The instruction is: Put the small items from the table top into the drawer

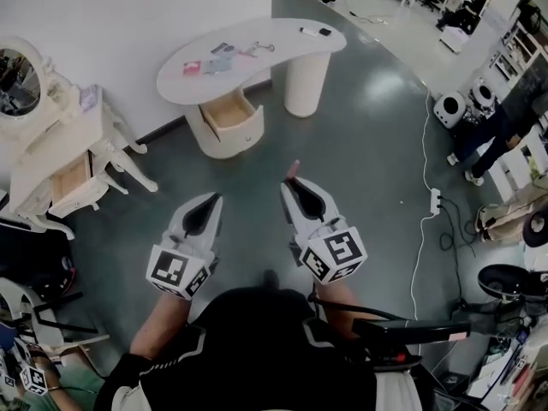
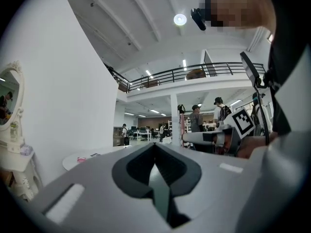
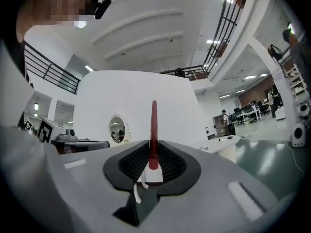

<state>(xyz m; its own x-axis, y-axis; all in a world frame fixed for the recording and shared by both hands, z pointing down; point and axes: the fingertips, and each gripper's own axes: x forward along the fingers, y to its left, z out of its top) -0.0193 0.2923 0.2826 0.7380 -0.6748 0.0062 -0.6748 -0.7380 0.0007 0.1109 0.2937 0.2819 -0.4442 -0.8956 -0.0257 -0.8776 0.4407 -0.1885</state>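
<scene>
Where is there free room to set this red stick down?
The open drawer looks bare inside, with room for the red stick. On the table, the stretch between the left cluster of small items and the two dark items at the right end is free. The left half is crowded.

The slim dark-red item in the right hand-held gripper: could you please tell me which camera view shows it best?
The right gripper view: the slim dark-red item stands close and sharp, clamped in the jaws of the right hand-held gripper, its white base visible. The head view shows only its pinkish tip. The left gripper view doesn't clearly show it.
</scene>
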